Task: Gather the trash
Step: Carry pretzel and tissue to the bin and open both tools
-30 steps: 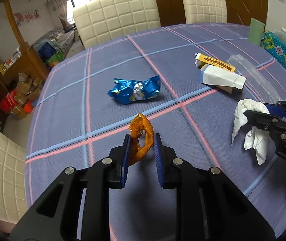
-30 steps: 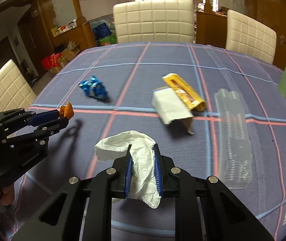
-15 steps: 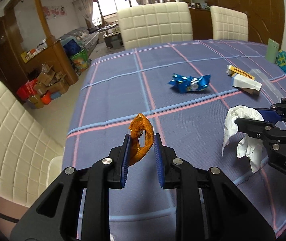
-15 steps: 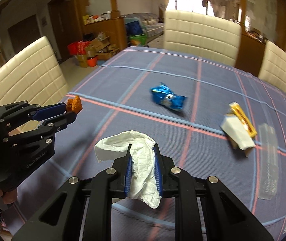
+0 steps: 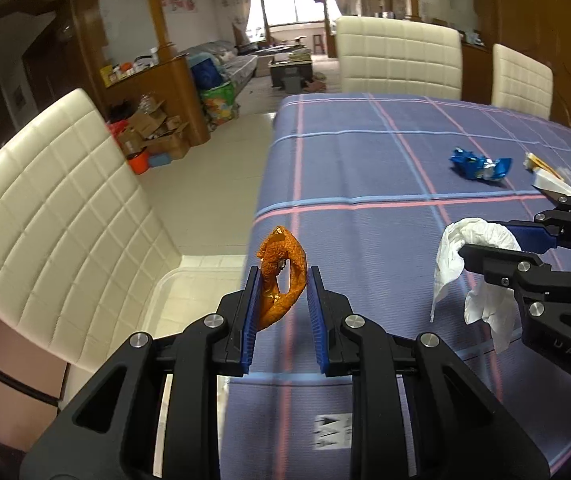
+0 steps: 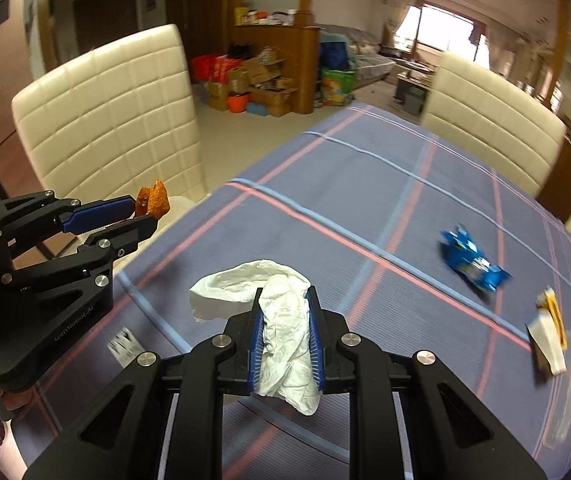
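Left gripper (image 5: 281, 292) pinching orange peel (image 5: 281, 276): curled, rough, dry-looking loop, clamped between ribbed blue pads (image 5: 250, 316), top sticking up past the tips. Held in air right at the table's left edge, over the gap to a chair (image 5: 57, 216).

Right gripper (image 6: 285, 336) clamped on tissue (image 6: 281, 320): white, crumpled, soft; one flap out to the left, one tail hanging under the jaws. Held above the tablecloth (image 6: 365, 208), near the corner.

Both grippers side by side, close, not touching.

Cloth: purple-blue ribbed weave, pink and light-blue grid lines, draped over the edge. Small printed tag (image 6: 125, 346) by the near edge.

Still lying on table, well apart from both claws: crinkled blue foil wrapper (image 6: 473, 264); farther right a white carton (image 6: 547, 346) touching a yellow pack (image 6: 553, 308), blurred.

Cream quilted chair just off the left edge, translucent bin rim (image 5: 189, 280) below it, between chair and table. Open tiled floor (image 5: 213, 184) beyond.
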### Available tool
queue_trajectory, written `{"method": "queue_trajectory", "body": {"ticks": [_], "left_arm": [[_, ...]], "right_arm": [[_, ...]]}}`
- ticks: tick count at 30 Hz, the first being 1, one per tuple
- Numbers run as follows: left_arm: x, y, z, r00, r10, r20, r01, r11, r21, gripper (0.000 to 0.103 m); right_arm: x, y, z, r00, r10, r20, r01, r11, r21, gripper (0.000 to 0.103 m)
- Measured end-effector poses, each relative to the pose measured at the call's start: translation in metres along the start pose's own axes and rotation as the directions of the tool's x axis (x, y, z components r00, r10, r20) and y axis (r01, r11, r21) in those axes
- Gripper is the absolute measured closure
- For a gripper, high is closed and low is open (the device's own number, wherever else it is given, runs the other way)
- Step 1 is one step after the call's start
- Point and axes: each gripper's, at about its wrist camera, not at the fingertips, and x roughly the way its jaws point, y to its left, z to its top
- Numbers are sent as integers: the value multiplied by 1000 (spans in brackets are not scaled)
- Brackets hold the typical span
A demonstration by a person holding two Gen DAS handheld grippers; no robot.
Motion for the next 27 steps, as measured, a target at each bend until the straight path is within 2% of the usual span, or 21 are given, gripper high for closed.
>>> {"method": "queue_trajectory", "body": {"ticks": [13,20,27], "left_arm": [[6,84,-25,990,138,-22,-139,986,-96,79],[12,104,-31,985,168,-32,-171,978,-118,79],[21,116,-34,985,167,-50,-173,976,-133,78]], "right_arm": [[38,75,40,999,52,-12,-53,991,-125,84],[48,95,56,998,59,-5,-59,985,-163,84],[58,102,65,998,60,-2,-59,984,-166,84]]}}
